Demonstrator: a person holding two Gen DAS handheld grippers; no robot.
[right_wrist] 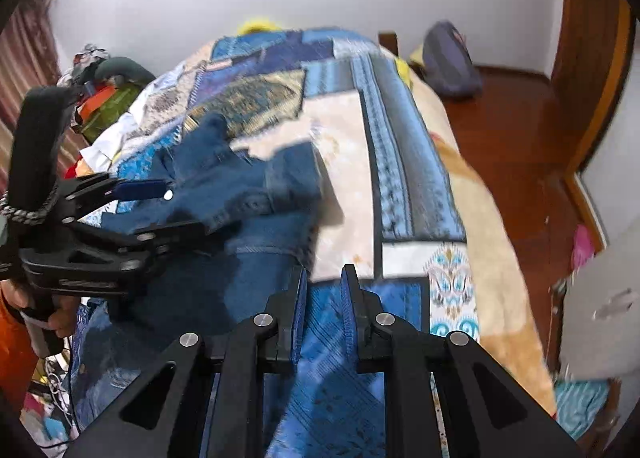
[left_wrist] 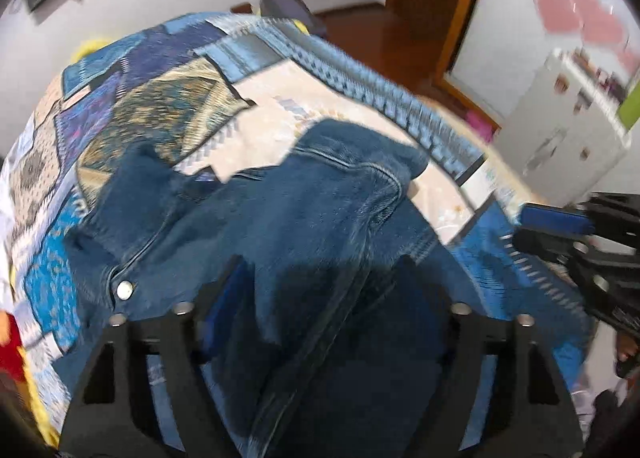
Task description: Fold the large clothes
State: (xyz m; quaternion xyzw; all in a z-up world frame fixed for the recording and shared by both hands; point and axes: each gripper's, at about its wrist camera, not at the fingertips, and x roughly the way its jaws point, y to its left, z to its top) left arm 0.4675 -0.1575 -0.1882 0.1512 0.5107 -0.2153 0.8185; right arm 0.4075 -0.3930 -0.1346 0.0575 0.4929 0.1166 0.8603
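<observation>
Denim jacket (left_wrist: 256, 209) lies rumpled on patchwork bedspread (left_wrist: 132, 89) of bed, collar end toward far side, metal button (left_wrist: 125, 289) near your left claw.

Your left claw (left_wrist: 316, 270): jaws spread wide, jacket fabric between and under them; whether pads touch cloth is hard to tell through blur.

Your right claw (right_wrist: 324, 278): jaws nearly together, narrow gap, nothing held, above blue patch of bedspread just right of jacket (right_wrist: 240, 193).

Backpack (right_wrist: 452, 61) on wooden floor (right_wrist: 516, 113) beyond bed.
</observation>
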